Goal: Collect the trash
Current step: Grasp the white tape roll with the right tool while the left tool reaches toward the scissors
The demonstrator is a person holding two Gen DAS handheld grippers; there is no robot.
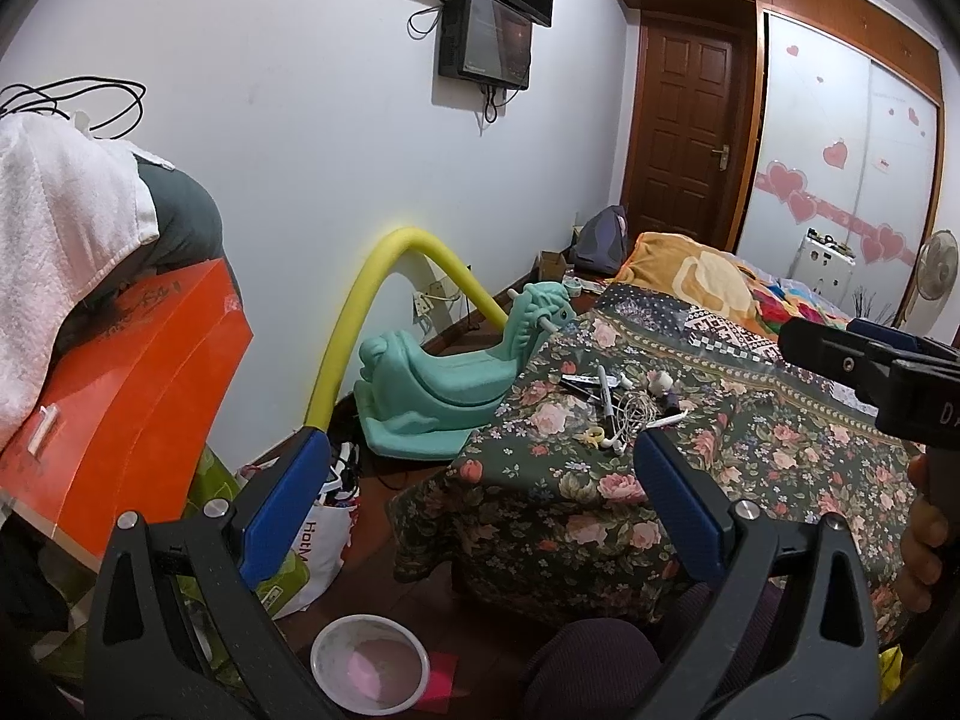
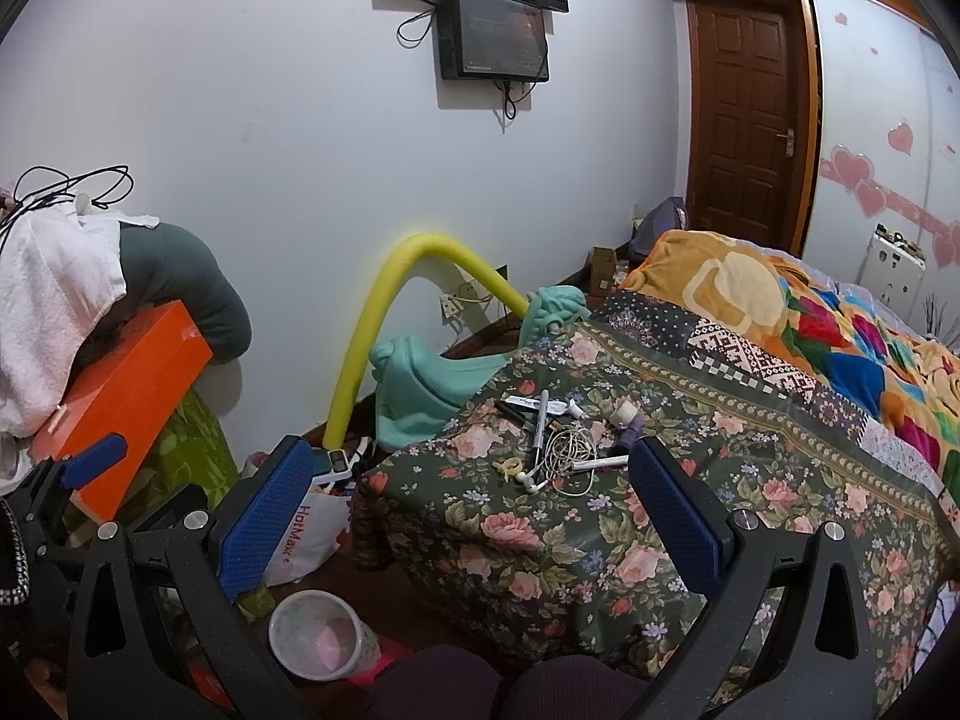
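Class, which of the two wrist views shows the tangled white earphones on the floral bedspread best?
The right wrist view: the earphones lie nearer and larger, between the open gripper's fingers. In the left wrist view the earphones are smaller and farther away.

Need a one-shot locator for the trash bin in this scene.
Start at the bed with the dark floral cover and drop to the floor off its near-left corner. There stands a small round white bin, open-topped with something pink inside. Unlike the white shopping bag behind it, it is rigid and unprinted.
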